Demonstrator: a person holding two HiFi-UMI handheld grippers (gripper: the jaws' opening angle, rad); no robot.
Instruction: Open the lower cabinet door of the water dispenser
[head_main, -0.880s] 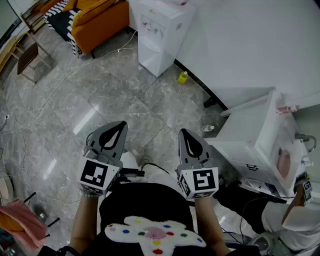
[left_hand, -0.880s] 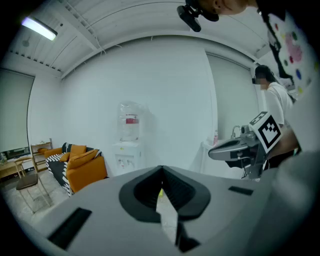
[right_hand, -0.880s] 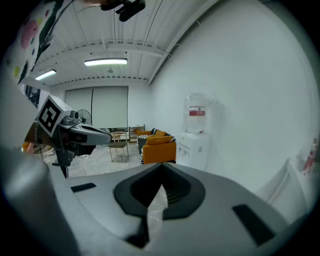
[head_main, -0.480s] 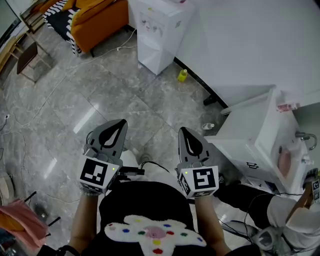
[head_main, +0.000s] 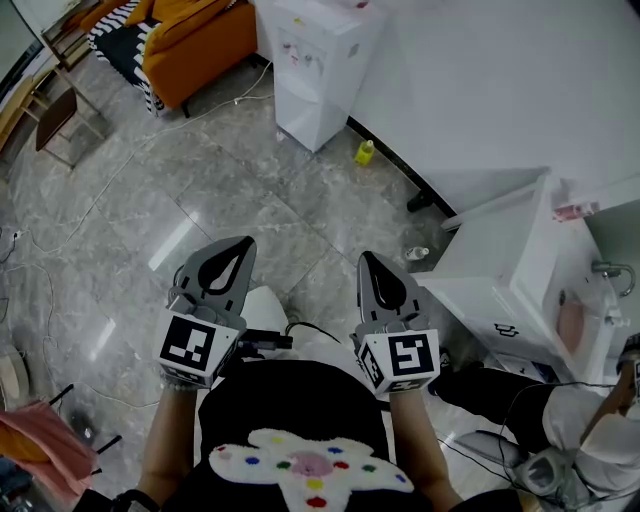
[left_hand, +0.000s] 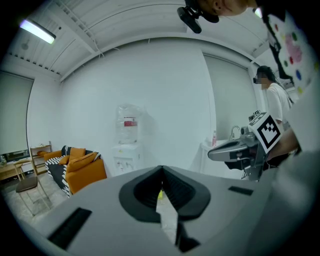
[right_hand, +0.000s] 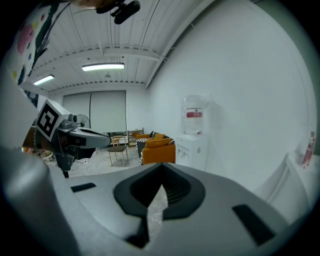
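The white water dispenser (head_main: 318, 62) stands against the far wall, several steps away across the grey tiled floor. It also shows small in the left gripper view (left_hand: 127, 150) and the right gripper view (right_hand: 192, 145), with a clear bottle on top. Its lower cabinet door looks closed. My left gripper (head_main: 240, 252) and right gripper (head_main: 369, 270) are held side by side in front of my body, both shut with nothing between the jaws. Each gripper's own view shows its jaws closed: left (left_hand: 161, 172), right (right_hand: 161, 170).
An orange sofa (head_main: 195, 40) with a striped throw sits left of the dispenser. A yellow bottle (head_main: 366, 152) stands on the floor by the wall. A white cabinet with a sink (head_main: 515, 270) is at the right, beside a crouching person (head_main: 590, 440). Cables lie on the floor.
Both grippers keep their pose. The scene has shifted slightly; the person at the lower right has moved a little.
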